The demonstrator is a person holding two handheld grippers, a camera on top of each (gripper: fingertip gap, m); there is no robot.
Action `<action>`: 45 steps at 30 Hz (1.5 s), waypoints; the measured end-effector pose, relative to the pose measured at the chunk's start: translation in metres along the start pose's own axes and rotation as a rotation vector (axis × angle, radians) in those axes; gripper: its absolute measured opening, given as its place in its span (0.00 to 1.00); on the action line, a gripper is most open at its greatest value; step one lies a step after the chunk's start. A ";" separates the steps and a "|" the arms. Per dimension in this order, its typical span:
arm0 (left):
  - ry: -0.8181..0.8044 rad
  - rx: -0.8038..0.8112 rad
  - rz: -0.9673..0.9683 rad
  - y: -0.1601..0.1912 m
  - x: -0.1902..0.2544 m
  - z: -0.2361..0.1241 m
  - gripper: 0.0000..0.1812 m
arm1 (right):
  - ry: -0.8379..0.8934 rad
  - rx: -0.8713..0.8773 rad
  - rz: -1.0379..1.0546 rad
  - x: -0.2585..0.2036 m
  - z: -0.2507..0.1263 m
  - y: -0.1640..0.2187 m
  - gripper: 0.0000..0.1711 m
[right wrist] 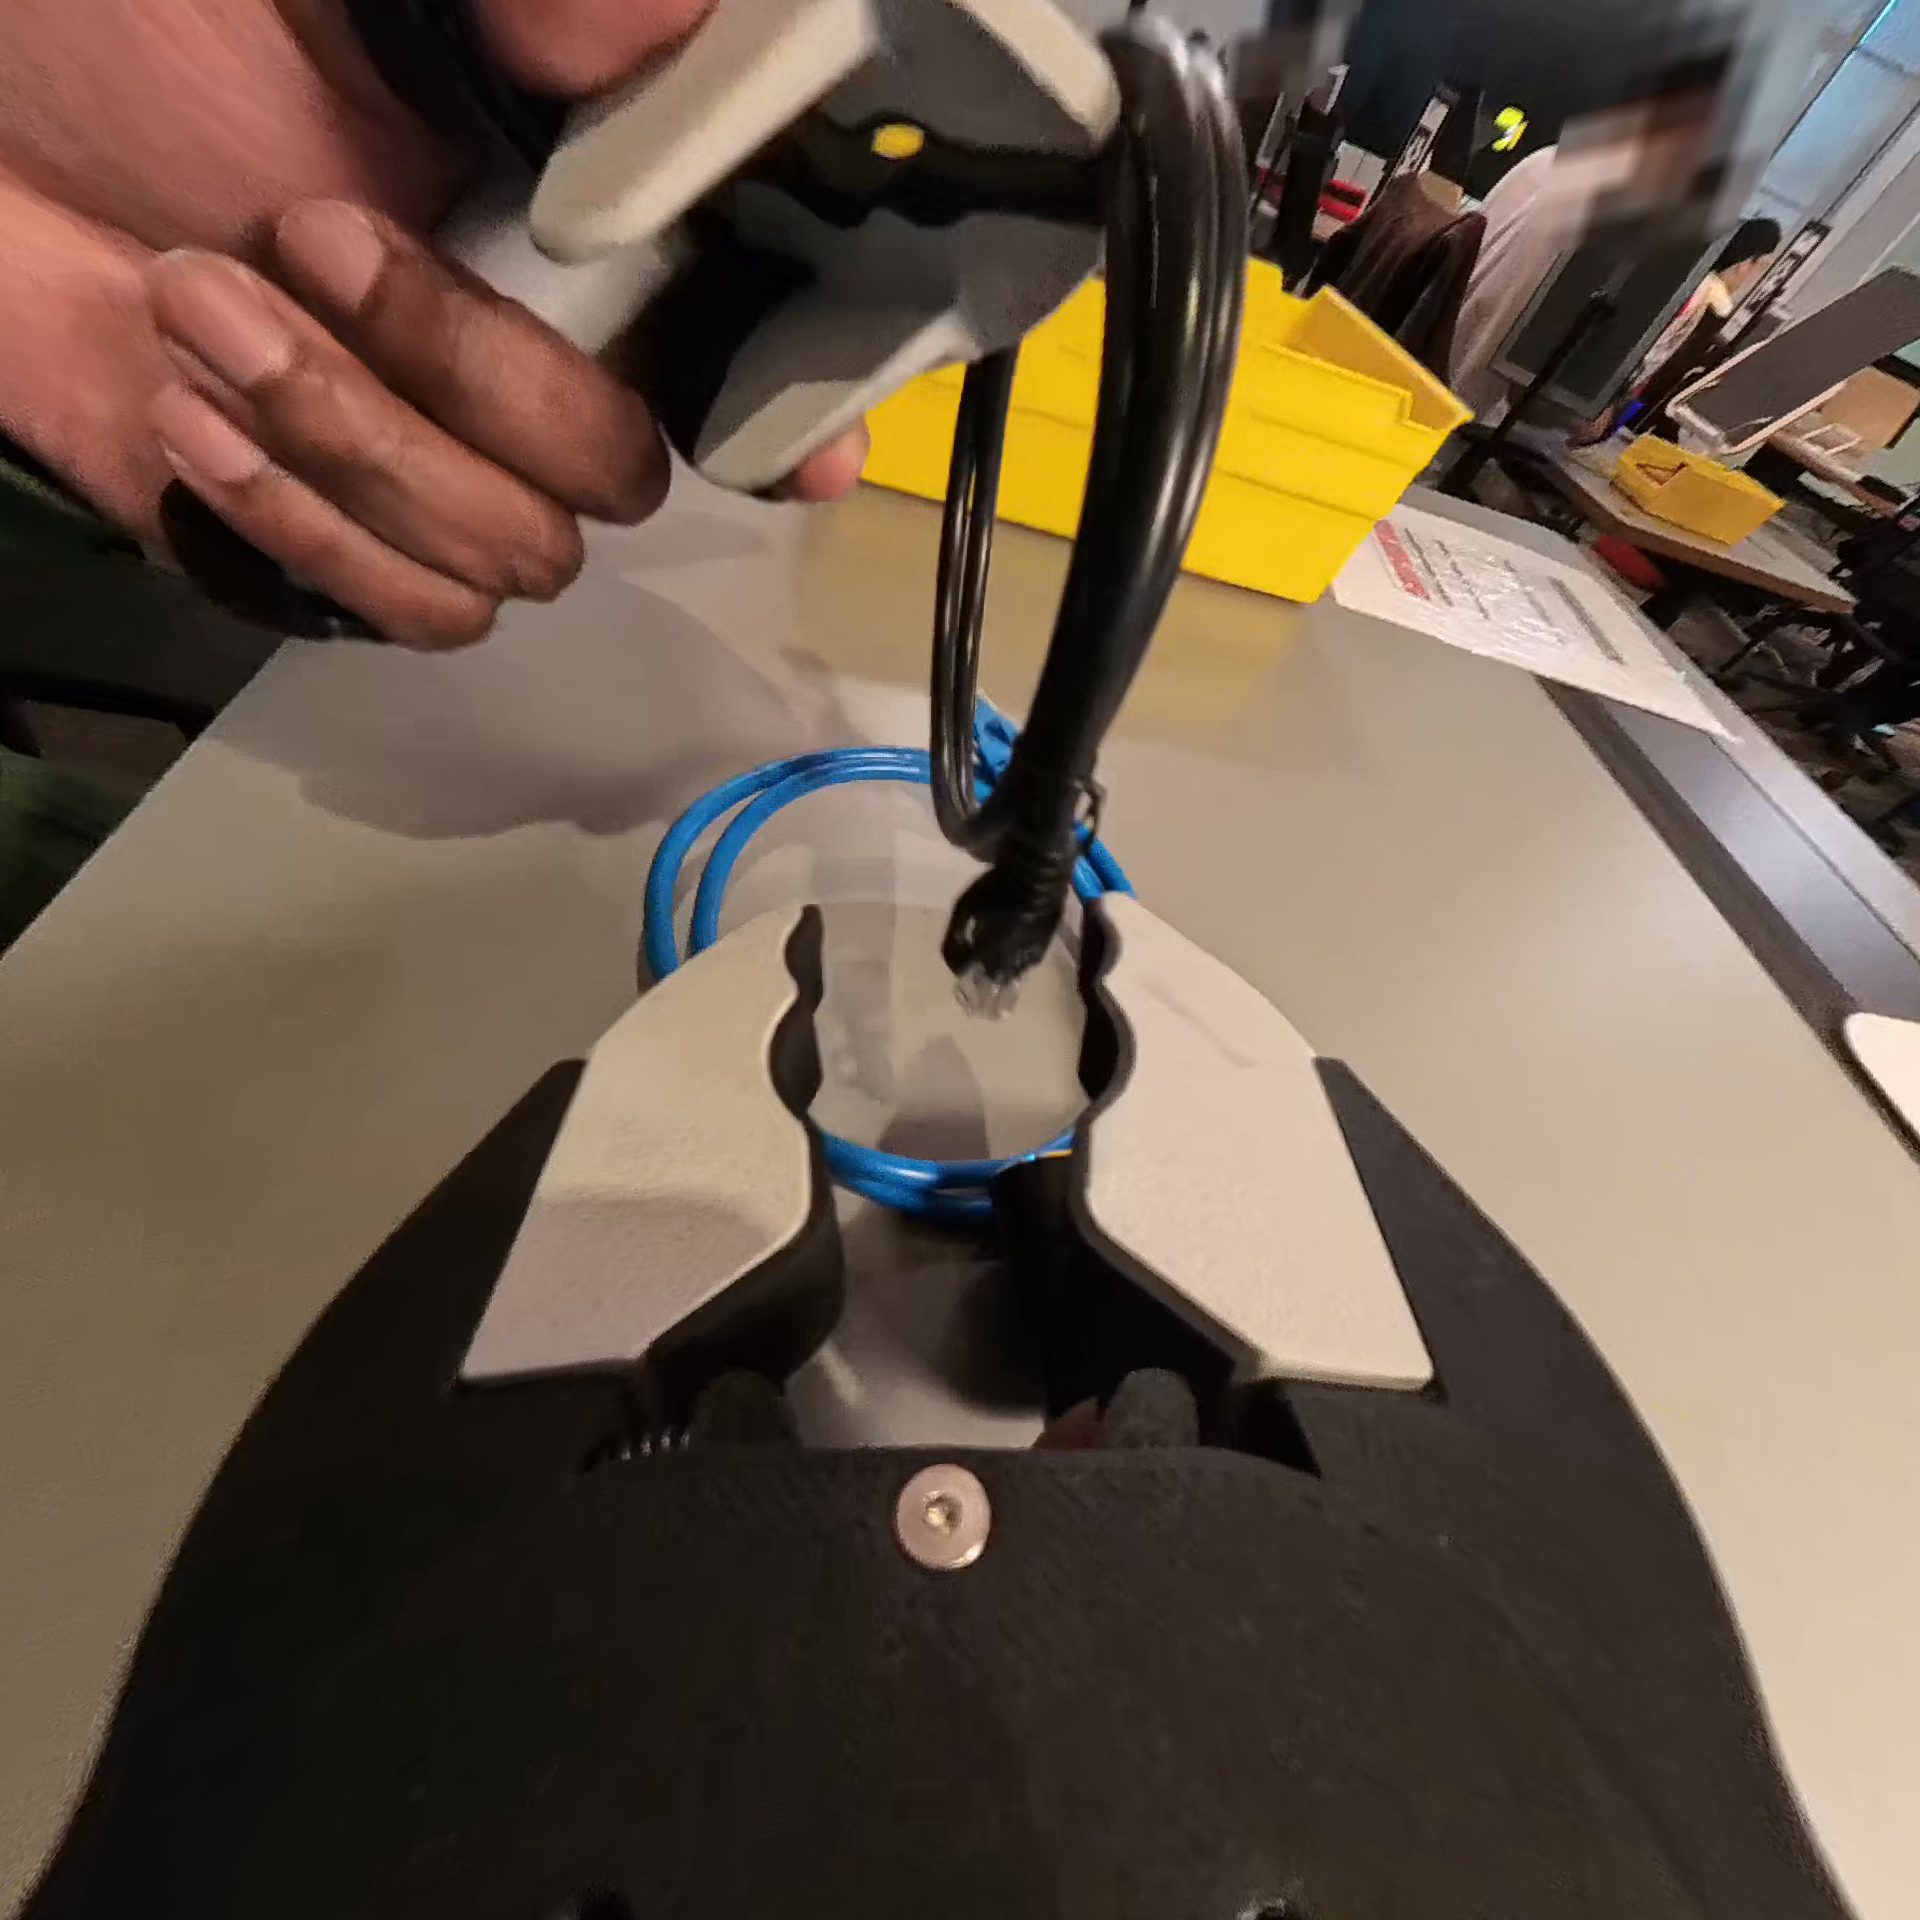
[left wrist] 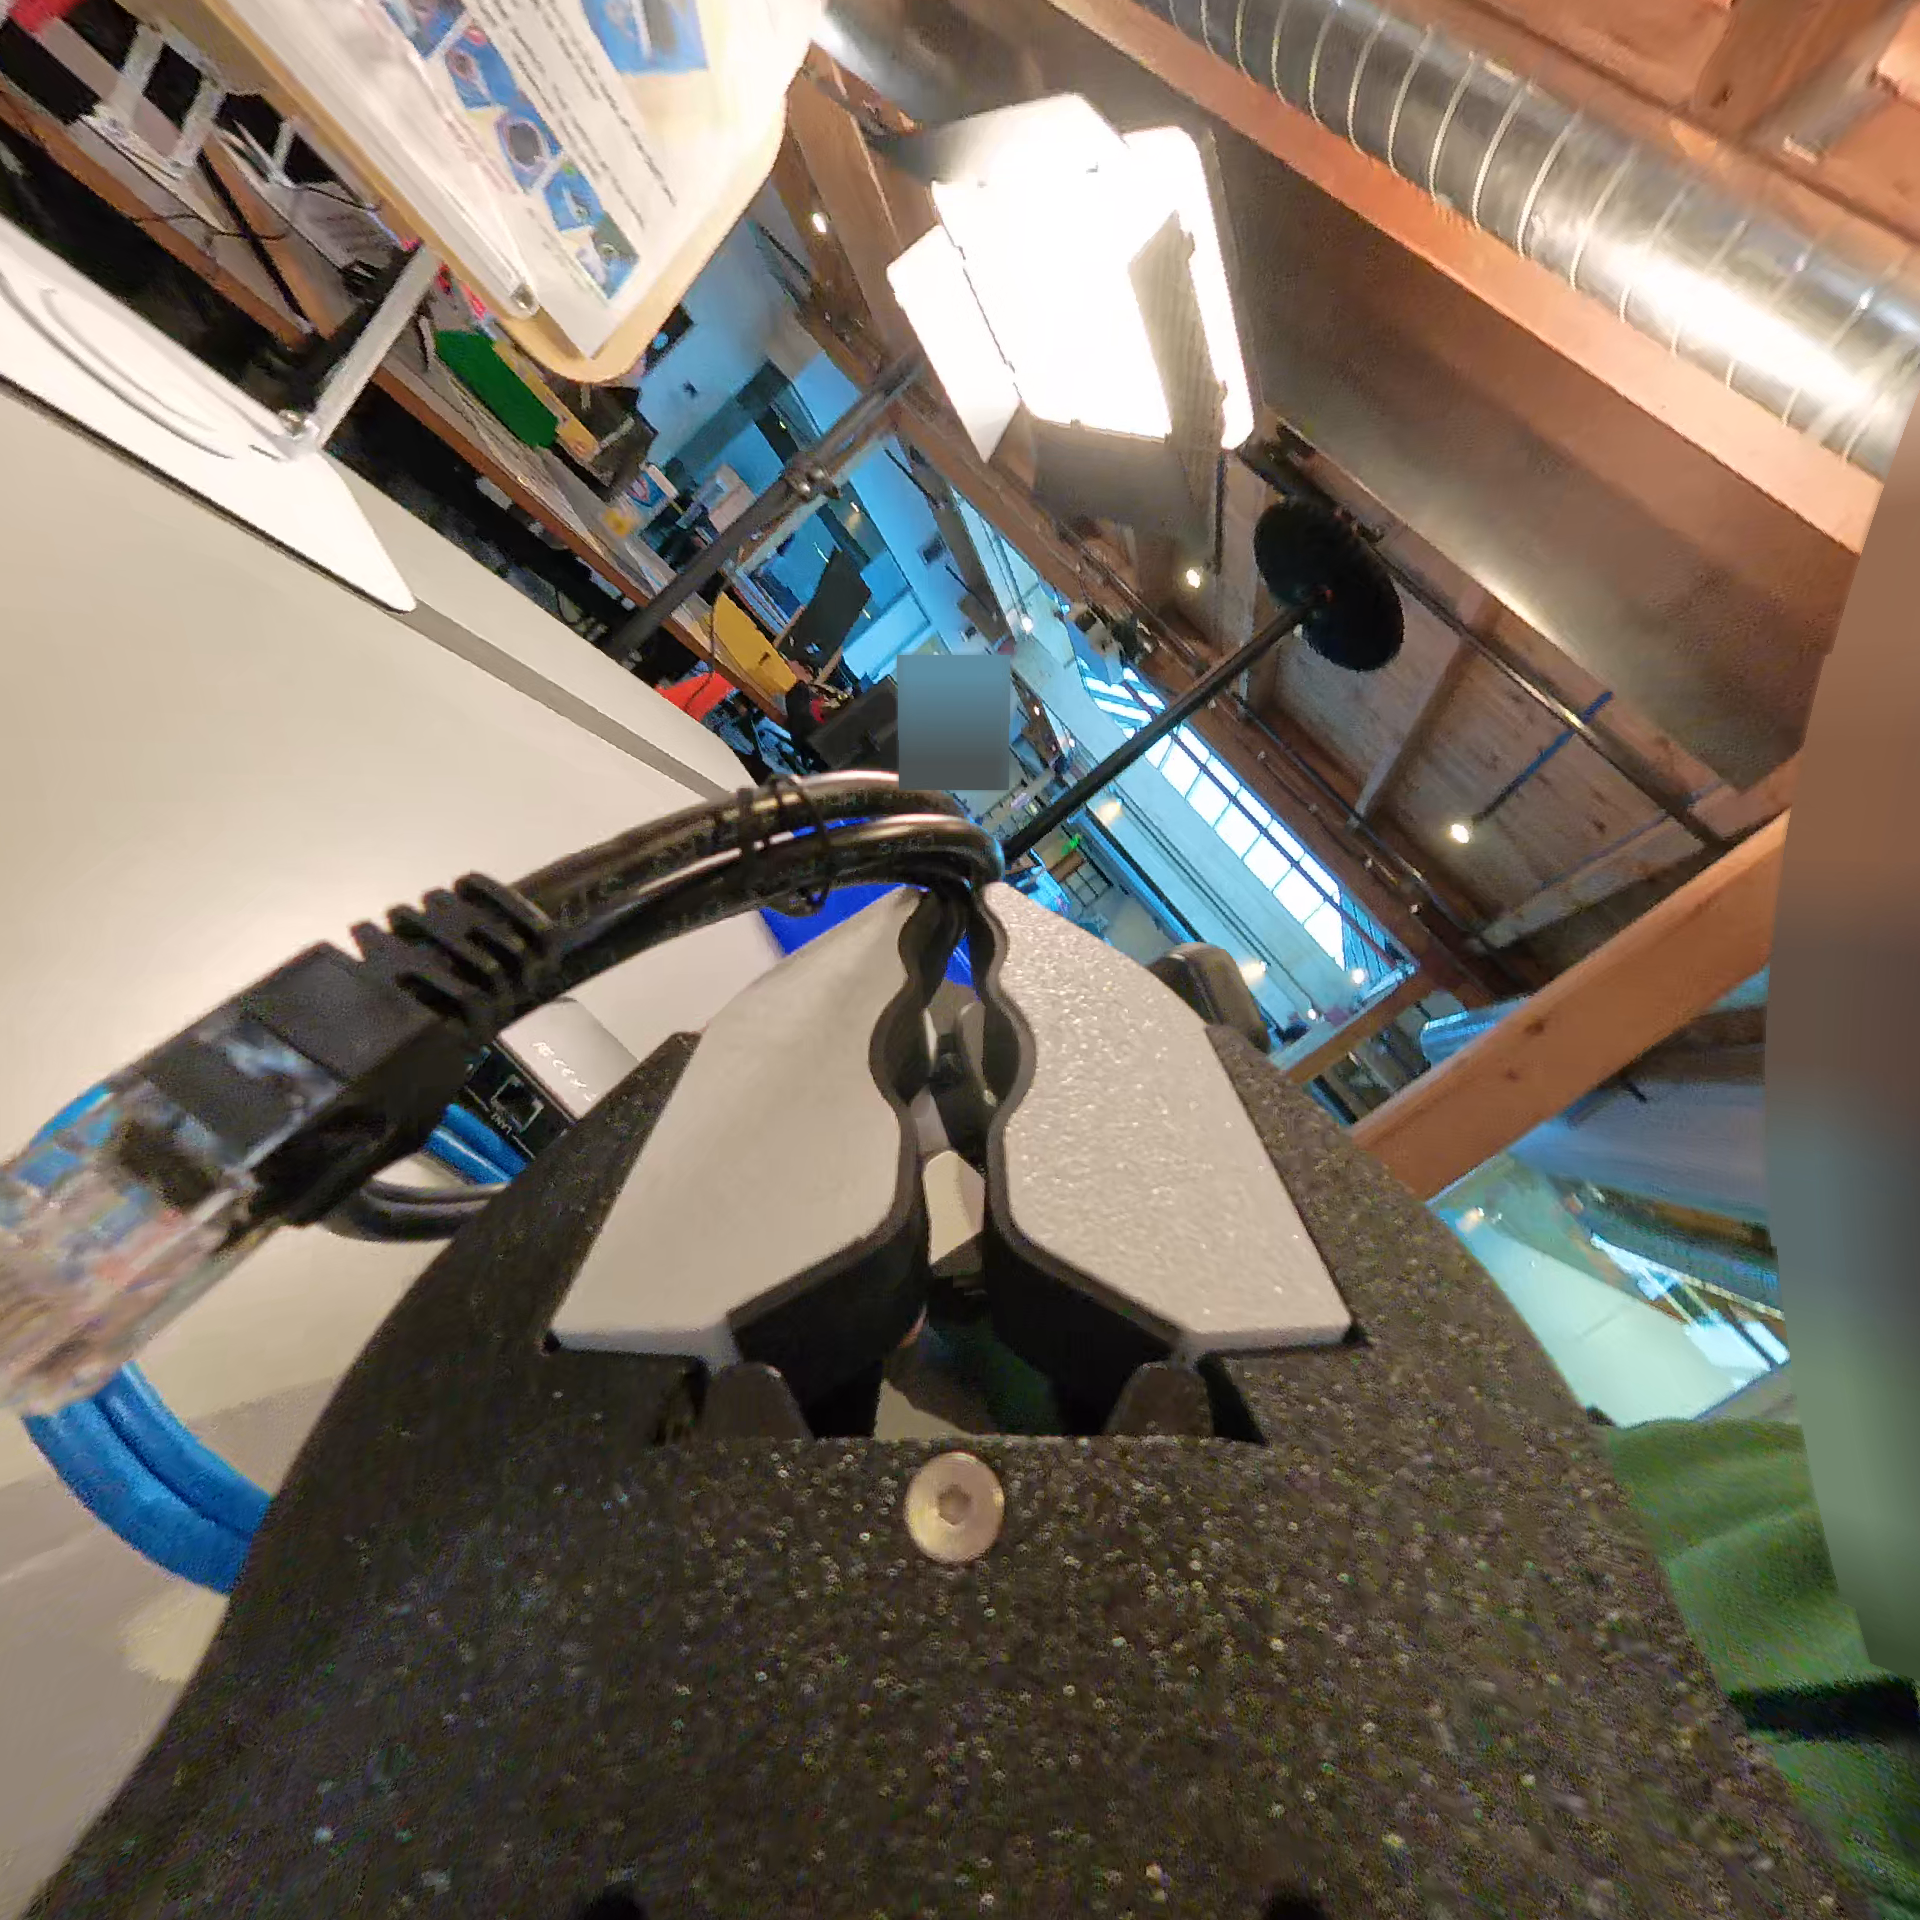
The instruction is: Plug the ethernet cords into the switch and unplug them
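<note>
My left tongs [left wrist: 951,914] are squeezed nearly together at their tips, pinching a bundled black ethernet cord [left wrist: 665,862] high above the pale grey tabletop [left wrist: 208,727]. The cord loops out to the left of the tips and ends in a black boot with a clear plastic plug [left wrist: 94,1236], which hangs free in the air close to the left wrist camera. In the right wrist view the same cord [right wrist: 1143,499] dangles from those tongs [right wrist: 1117,114], which my bare hand [right wrist: 343,416] carries, and its plug [right wrist: 987,987] points down between the fingers of my right tongs [right wrist: 945,935].

My right tongs are spread wide and hold nothing; the gap between their grey fingers [right wrist: 665,1174] frames the tabletop.

A coiled blue ethernet cord [right wrist: 727,862] lies flat on the tabletop beneath the hanging black one, partly hidden by my right tongs. In the left wrist view part of the small grey switch [left wrist: 540,1091] shows behind the black cord, with one dark port facing me; I cannot tell whether anything is plugged into it.

A yellow plastic bin [right wrist: 1299,447] sits at the far edge, and a laminated white sheet [right wrist: 1507,613] lies to its right.
</note>
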State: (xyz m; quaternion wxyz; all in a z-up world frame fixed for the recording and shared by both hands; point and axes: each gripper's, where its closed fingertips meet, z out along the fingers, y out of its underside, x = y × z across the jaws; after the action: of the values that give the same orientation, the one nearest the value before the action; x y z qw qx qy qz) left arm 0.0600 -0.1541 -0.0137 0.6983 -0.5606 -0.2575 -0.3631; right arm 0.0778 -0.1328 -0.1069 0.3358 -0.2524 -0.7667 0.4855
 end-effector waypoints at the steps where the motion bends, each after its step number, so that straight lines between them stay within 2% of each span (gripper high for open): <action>1: -0.008 0.010 -0.014 0.001 -0.002 -0.001 0.03 | 0.012 0.009 0.001 0.000 0.000 -0.002 0.22; 2: -0.016 0.014 -0.027 0.002 -0.005 -0.002 0.03 | 0.031 0.009 0.001 0.003 0.000 -0.003 0.14; 6: -0.035 -0.027 -0.069 0.007 -0.011 -0.008 0.03 | 0.071 -0.009 0.010 0.011 -0.003 0.001 0.11; 8: -0.059 -0.136 -0.048 0.018 -0.015 -0.011 0.12 | 0.055 0.001 0.041 0.013 -0.006 0.000 0.11; 11: -0.041 -0.305 0.061 0.034 -0.009 -0.024 0.13 | 0.028 0.009 0.090 0.014 -0.010 0.000 0.10; 15: -0.011 -0.339 0.350 0.017 0.004 -0.041 0.14 | 0.012 0.016 0.117 0.014 -0.013 -0.003 0.10; 20: -0.052 -0.307 0.857 -0.022 0.011 -0.040 0.21 | -0.014 0.080 0.178 0.015 -0.018 -0.016 0.10; 22: -0.072 -0.252 1.014 -0.040 0.013 -0.032 0.32 | -0.023 0.121 0.210 0.016 -0.021 -0.024 0.10; 25: -0.048 -0.267 1.094 -0.054 0.008 -0.018 0.39 | -0.032 0.173 0.249 0.018 -0.025 -0.035 0.09; 28: 0.048 -0.358 1.150 -0.046 0.000 -0.004 0.38 | -0.055 0.199 0.292 0.019 -0.027 -0.040 0.09; 31: 0.153 -0.456 1.279 -0.028 -0.010 0.008 0.33 | -0.094 0.226 0.334 0.017 -0.028 -0.043 0.09; 36: 0.315 -0.707 1.129 0.015 -0.029 0.011 0.31 | -0.124 0.292 0.385 0.018 -0.034 -0.051 0.09; 38: 0.288 -0.745 1.110 0.019 -0.038 0.012 0.29 | -0.119 0.303 0.398 0.020 -0.035 -0.051 0.09; 42: 0.286 -0.818 1.088 0.030 -0.043 0.006 0.16 | -0.119 0.320 0.432 0.022 -0.034 -0.051 0.09; 44: 0.249 -0.839 1.104 0.031 -0.046 0.006 0.07 | -0.120 0.325 0.442 0.022 -0.033 -0.050 0.09; 45: 0.228 -0.853 1.100 0.032 -0.048 0.005 0.06 | -0.114 0.327 0.445 0.023 -0.032 -0.050 0.08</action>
State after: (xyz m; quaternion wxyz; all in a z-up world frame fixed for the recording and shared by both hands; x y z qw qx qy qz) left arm 0.0568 -0.1357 -0.0685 0.5224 -0.7927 0.3031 -0.0831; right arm 0.0845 -0.1180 -0.0452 0.2136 -0.3292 -0.6218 0.6778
